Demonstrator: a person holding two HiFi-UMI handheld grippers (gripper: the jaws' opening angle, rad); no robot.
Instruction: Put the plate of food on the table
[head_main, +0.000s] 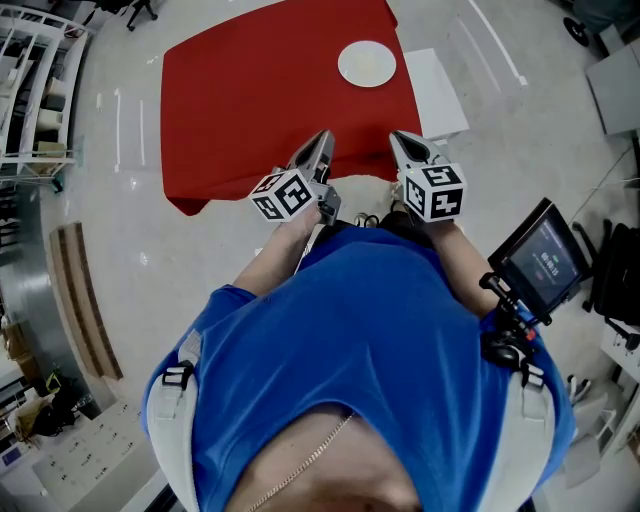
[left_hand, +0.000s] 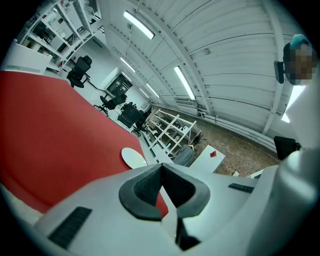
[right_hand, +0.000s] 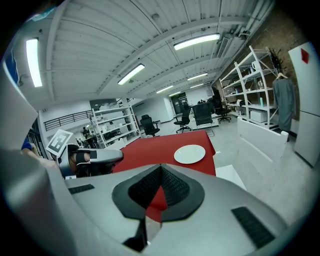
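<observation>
A round white plate (head_main: 367, 63) lies near the far right corner of a table under a red cloth (head_main: 250, 100); I see no food on it. Both grippers hover side by side at the table's near edge, well short of the plate. The left gripper (head_main: 323, 140) is shut with nothing between its pads. The right gripper (head_main: 398, 139) is also shut and empty. In the left gripper view the plate (left_hand: 133, 158) shows beyond the closed left gripper (left_hand: 161, 171). The right gripper view has the plate (right_hand: 189, 153) ahead of the closed right gripper (right_hand: 161, 171), with the left gripper (right_hand: 97, 156) to its left.
A white flat panel (head_main: 435, 90) lies on the floor by the table's right side. White shelving (head_main: 30, 80) stands at the far left, wooden boards (head_main: 80, 300) lie on the floor at left. A screen on a stand (head_main: 540, 262) is at my right. Office chairs (right_hand: 185, 116) stand beyond the table.
</observation>
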